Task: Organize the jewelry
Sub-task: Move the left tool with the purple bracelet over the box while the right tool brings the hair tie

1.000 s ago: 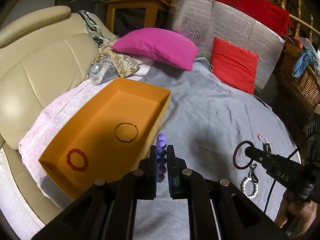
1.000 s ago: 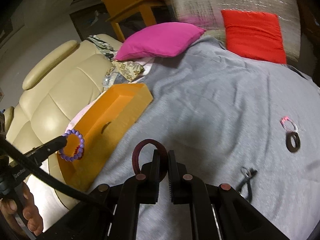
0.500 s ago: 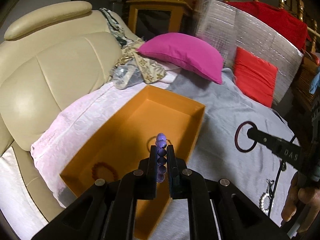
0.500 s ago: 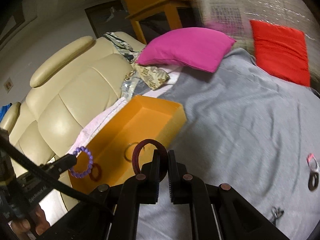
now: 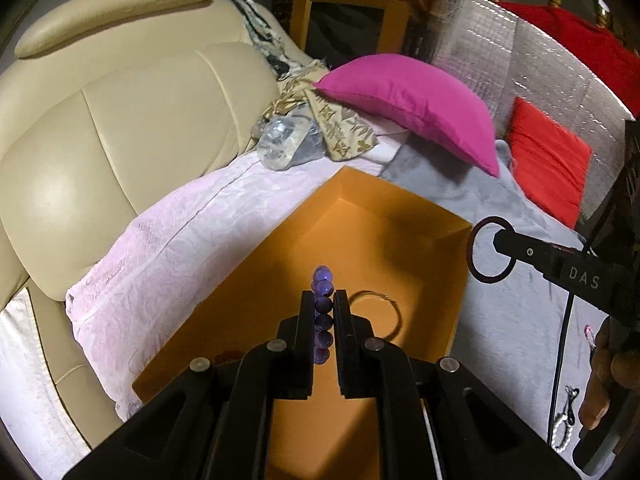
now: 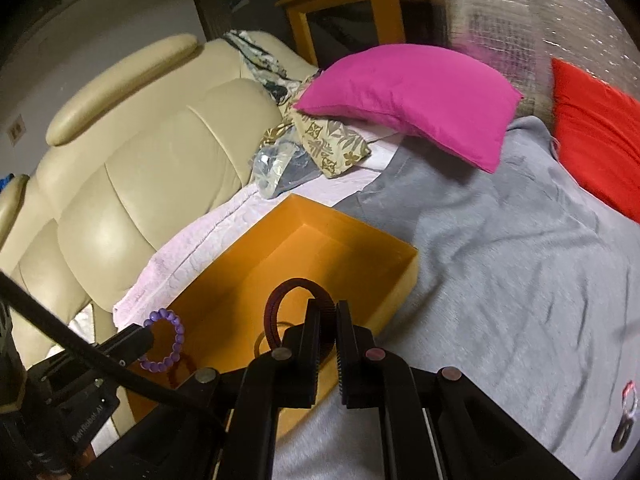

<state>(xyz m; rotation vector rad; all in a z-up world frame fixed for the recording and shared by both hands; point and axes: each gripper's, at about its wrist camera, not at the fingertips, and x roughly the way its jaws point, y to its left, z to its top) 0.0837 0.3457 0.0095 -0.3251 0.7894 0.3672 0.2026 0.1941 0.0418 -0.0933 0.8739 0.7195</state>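
Note:
My left gripper (image 5: pixel 322 300) is shut on a purple bead bracelet (image 5: pixel 322 312), held edge-on above the inside of the orange box (image 5: pixel 360 216). A thin metal bangle (image 5: pixel 384 312) lies on the box floor just right of the fingers; a red bead bracelet (image 5: pixel 228 356) peeks out beside the left finger. My right gripper (image 6: pixel 329 308) is shut on a dark maroon bangle (image 6: pixel 276 308), hovering over the box's near right part (image 6: pixel 400 280). In the right wrist view the purple bracelet (image 6: pixel 168 340) hangs from the other gripper's tip at lower left.
The box sits on a pink cloth (image 5: pixel 180 232) and grey blanket (image 6: pixel 520 260) on a bed. A cream leather headboard (image 5: pixel 100 140), magenta pillow (image 5: pixel 408 100) and red cushion (image 5: pixel 548 160) lie beyond. Pearl bracelet (image 5: pixel 562 432) and small rings (image 6: pixel 628 404) remain on the blanket.
Both grippers have travelled left toward the orange box, each keeping its bracelet; the left one now hangs over the box interior and the right one over its near right part.

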